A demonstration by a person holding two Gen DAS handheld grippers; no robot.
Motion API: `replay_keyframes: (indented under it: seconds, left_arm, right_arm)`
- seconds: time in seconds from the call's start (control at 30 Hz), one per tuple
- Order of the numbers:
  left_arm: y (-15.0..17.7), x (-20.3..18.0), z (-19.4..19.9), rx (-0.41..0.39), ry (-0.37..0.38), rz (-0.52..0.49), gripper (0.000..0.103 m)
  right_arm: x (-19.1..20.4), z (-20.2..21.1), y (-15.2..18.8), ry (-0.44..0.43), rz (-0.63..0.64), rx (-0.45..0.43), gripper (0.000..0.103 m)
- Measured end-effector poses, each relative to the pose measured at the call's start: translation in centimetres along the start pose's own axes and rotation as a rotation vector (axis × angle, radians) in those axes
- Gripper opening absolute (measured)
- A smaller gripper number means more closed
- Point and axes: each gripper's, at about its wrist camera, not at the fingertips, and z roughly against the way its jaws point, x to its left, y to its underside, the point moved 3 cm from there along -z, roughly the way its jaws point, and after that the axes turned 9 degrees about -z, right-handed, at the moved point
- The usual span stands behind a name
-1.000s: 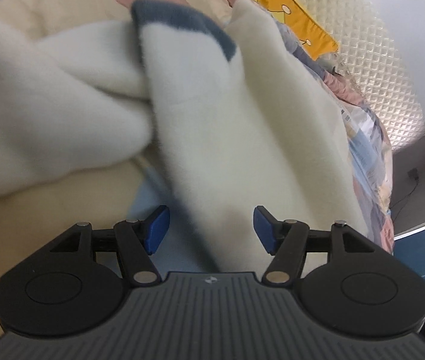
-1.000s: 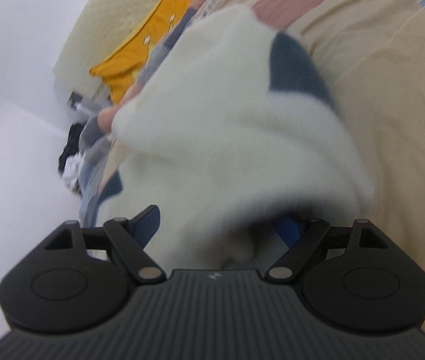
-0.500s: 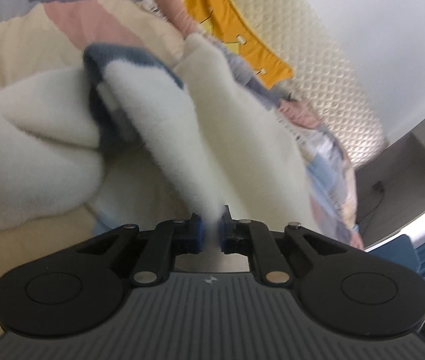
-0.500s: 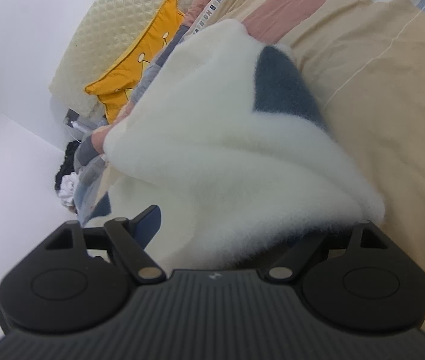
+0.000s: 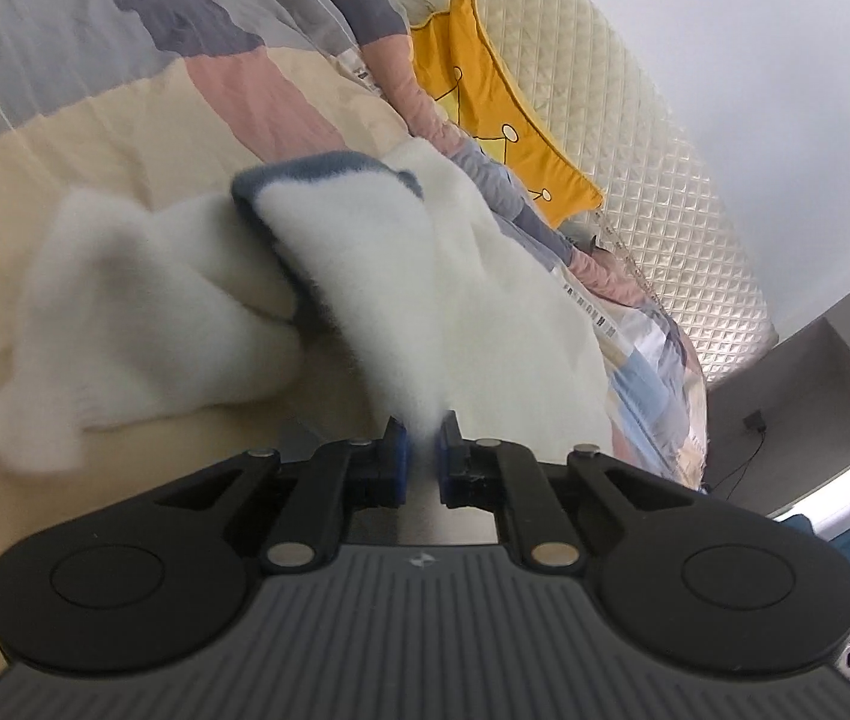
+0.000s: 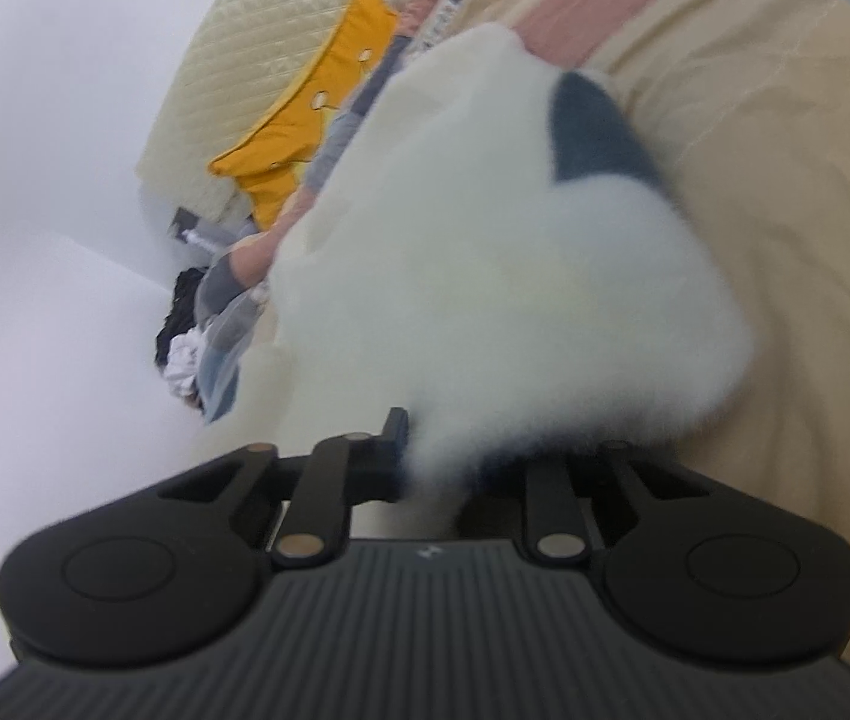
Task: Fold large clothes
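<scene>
A thick white fleece garment (image 5: 425, 288) with a blue-grey collar band (image 5: 317, 168) lies bunched on the bed. One sleeve (image 5: 125, 312) trails off to the left. My left gripper (image 5: 422, 450) is shut on a thin edge of the fleece, which rises from between its blue pads. In the right wrist view the same garment (image 6: 485, 252) fills the middle, its dark band (image 6: 593, 132) at the top right. The jaws of my right gripper (image 6: 443, 456) are closing, with a tuft of fleece pinched between them. Fabric covers its right finger.
The bed has a patchwork cover (image 5: 125, 138) in beige, pink, grey and blue. A yellow crown pillow (image 5: 503, 120) leans on the quilted cream headboard (image 5: 635, 120). A dark and white heap of clothes (image 6: 182, 336) lies by the bed's far side, near the white wall.
My left gripper shut on the fleece edge, then rose and drew back, lifting the fabric. My right gripper's jaws came in from wide open onto the fleece.
</scene>
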Motion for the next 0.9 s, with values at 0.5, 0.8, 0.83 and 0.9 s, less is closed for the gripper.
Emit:
replay_keyframes:
  seconds: [0.5,0.8,0.83,0.9]
  left_arm:
    - [3.1,2.1,-2.7,0.158,-0.139,-0.007,0.011]
    - [3.7,2.6,-3.0,0.185,-0.096,0.077,0.038]
    - [4.0,2.6,-3.1,0.201,-0.081,0.099,0.046]
    - [4.4,2.4,-3.3,0.225,-0.053,0.116,0.047]
  right_arm:
    - [-1.6,0.1,1.1,0.210,0.014,0.034,0.023]
    - [-1.4,-0.8,1.7,0.165,-0.016,0.098,0.032]
    - [-1.5,-1.0,1.7,0.150,-0.030,0.114,0.033]
    - [-1.5,-1.3,2.1,0.133,-0.046,0.145,0.034]
